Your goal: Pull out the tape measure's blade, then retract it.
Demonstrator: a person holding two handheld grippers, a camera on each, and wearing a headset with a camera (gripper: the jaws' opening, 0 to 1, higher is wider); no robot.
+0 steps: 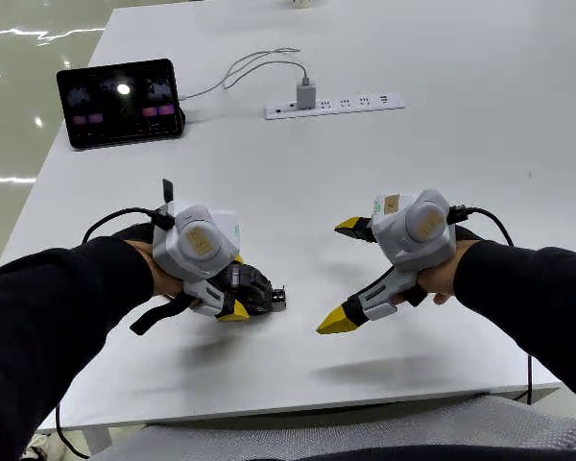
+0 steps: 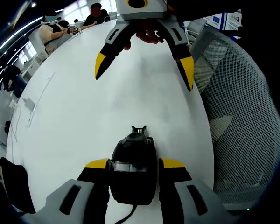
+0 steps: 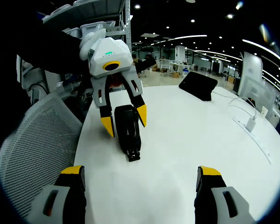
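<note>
Our left gripper [image 2: 135, 164] clamps the tape measure [image 3: 127, 126]; our right gripper [image 1: 341, 275] gapes wide, empty. We risk missing its small blade hook [image 2: 138, 128], or tugging the tape measure loose.

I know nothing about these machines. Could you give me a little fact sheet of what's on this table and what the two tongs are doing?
Surface: white table
Left tongs: shut on a black tape measure resting on the table
Blade: not pulled out; just its end hook shows
Right tongs: open, empty, facing the tape measure, apart from it
Far side: tablet, power strip with a charger plugged in
Near edge: mesh chair
</note>
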